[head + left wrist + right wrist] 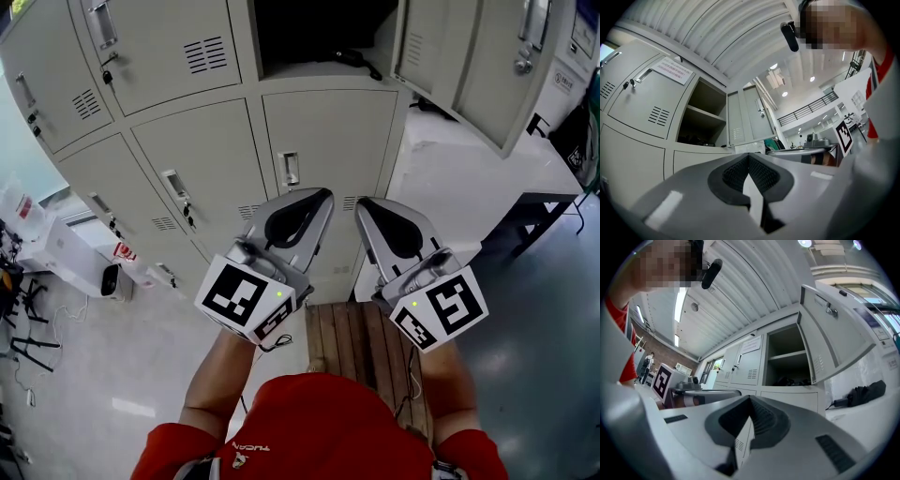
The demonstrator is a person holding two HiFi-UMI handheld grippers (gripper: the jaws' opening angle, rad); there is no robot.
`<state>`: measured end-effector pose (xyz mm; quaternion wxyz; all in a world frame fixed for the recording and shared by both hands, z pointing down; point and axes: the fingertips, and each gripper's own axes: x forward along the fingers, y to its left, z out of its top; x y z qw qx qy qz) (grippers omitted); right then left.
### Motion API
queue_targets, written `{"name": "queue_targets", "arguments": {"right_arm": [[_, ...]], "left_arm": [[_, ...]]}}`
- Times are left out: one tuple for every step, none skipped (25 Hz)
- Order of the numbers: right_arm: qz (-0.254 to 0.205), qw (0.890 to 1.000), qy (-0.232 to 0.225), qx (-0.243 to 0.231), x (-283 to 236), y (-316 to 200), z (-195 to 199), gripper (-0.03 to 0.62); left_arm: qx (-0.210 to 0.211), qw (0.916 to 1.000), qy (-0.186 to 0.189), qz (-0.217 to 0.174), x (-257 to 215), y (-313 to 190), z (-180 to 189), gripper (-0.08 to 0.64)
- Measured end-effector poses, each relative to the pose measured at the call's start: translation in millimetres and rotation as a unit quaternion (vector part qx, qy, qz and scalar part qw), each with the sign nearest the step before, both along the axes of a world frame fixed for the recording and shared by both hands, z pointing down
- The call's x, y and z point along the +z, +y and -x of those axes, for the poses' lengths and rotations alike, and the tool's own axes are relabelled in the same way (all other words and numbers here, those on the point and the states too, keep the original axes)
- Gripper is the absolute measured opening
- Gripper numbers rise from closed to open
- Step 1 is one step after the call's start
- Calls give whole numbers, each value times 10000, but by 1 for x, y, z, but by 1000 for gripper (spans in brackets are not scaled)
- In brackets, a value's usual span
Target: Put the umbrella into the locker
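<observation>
We hold both grippers low before the lockers, below the open locker (309, 70). The left gripper's (324, 194) fingers are pressed together on nothing, and so are the right gripper's (362, 202). A dark, slender thing lies inside the open compartment; we take it for the umbrella (361, 62), though shadow hides much of it. If so, the placing looks done. The door (469, 66) stands wide open, so closing it may be all that is left. We cannot identify the dark bundle (862, 392) on the white bench (867, 418).
</observation>
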<state>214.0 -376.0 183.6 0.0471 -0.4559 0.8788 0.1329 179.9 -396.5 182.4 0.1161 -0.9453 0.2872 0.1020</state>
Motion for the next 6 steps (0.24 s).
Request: {"name": "queue_targets", "arguments": {"right_arm": [[1, 10000, 5, -14, 0, 0, 1, 3], [5, 10000, 11, -26, 0, 0, 2, 3], [10, 10000, 19, -34, 1, 0, 3, 3], [16, 10000, 26, -42, 1, -1, 3, 3], [20, 10000, 33, -49, 2, -1, 4, 3], [24, 10000, 39, -54, 2, -1, 4, 3]], "left_arm": [[-5, 10000, -2, 1, 0, 0, 0, 5], [-6, 10000, -4, -2, 0, 0, 1, 5], [-4, 10000, -8, -8, -1, 0, 1, 5], [0, 10000, -12, -15, -1, 0, 0, 5], [4, 10000, -17, -21, -1, 0, 0, 5], [9, 10000, -22, -26, -1, 0, 0, 5]]}}
